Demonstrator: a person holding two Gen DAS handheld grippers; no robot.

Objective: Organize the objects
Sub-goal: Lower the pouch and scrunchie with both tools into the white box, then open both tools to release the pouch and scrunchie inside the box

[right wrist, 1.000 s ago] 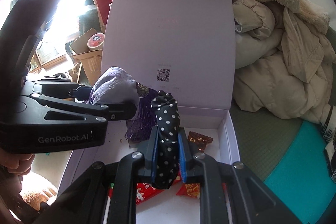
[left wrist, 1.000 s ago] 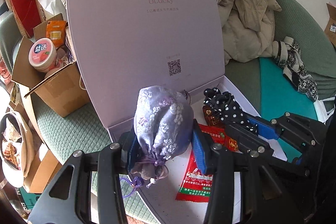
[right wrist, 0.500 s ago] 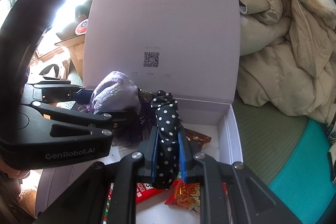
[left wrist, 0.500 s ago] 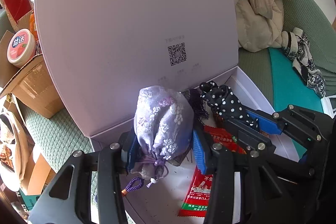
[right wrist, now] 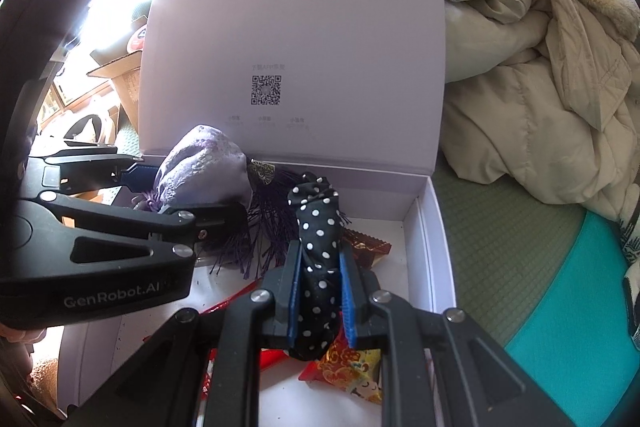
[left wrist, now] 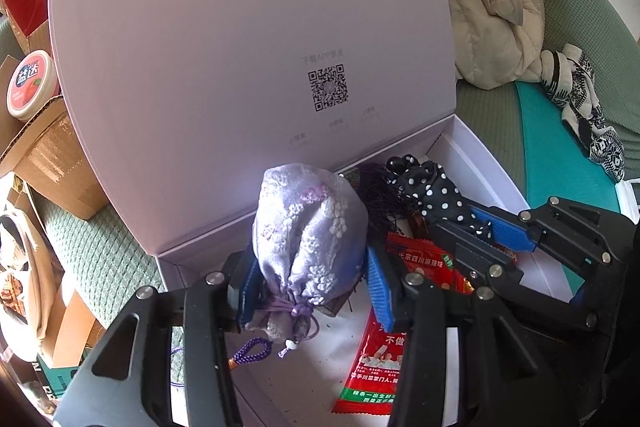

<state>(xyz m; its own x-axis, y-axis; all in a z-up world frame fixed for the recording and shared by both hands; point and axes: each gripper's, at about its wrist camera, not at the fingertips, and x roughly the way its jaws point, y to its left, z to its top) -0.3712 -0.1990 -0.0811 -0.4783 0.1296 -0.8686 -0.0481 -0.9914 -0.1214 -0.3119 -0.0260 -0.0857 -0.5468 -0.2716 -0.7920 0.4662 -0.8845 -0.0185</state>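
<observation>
1. Left gripper clamps the lilac pouch over the box left edge.
2. Right gripper pinches the polka-dot cloth mid-box.
3. Lower both to the floor before releasing, clear of the lid.

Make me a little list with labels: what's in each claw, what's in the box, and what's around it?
left gripper: shut on purple pouch
right gripper: shut on dotted cloth
box: white, lid standing open
in box: red packet, purple tassel, candy wrappers
where the grippers are: both over the box, pointing down into it
right of box: beige coat
left of box: cardboard box, round tub
</observation>
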